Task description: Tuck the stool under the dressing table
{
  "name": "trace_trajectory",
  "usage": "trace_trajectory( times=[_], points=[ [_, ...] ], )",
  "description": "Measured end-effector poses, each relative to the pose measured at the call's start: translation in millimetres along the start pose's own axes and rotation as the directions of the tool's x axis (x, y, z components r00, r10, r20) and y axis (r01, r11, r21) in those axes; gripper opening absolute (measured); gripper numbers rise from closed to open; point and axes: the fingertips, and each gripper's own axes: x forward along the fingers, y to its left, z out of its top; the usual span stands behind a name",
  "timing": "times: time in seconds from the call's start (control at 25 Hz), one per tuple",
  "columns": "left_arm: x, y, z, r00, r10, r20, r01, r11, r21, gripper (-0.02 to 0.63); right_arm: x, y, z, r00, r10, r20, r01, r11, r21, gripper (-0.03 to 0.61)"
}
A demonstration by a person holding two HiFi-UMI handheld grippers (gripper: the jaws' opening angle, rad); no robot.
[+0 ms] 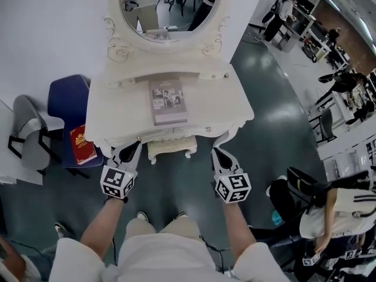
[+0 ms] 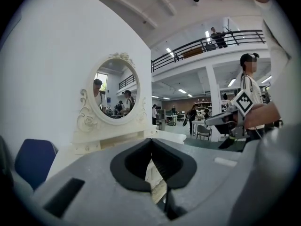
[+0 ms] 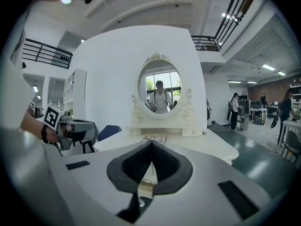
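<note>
Two grippers are seen nearest, left gripper (image 1: 127,153) and right gripper (image 1: 220,155), both with jaws closed together and nothing gripped. Just beyond and between them, one stool (image 1: 171,148) is tucked under the one dressing table (image 1: 223,101). Only its front edge is visible; the rest is hidden by the tabletop. One book (image 1: 168,101) is laid flat on the tabletop. One oval mirror (image 1: 170,10) is cut off at the top. At left, one blue chair (image 1: 66,101) carrying a red book (image 1: 83,144) is partly hidden by the table, with one grey chair (image 1: 32,135) beside it.
</note>
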Motion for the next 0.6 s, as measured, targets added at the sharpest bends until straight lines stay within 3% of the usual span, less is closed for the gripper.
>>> trace_trajectory(
  times=[0.36, 0.6],
  points=[
    [-35, 6, 85, 0.987, 0.018, 0.159, -0.021, 1.0, 0.016, 0.015, -39, -6, 61, 0.994, -0.024, 0.11, 0.021, 0.999, 0.03, 0.0],
    [-68, 26, 130, 0.966, 0.077, 0.246, -0.082, 0.997, 0.011, 0.015, -59, -8, 96, 0.987, -0.027, 0.157, 0.027, 1.0, 0.002, 0.002]
  ],
)
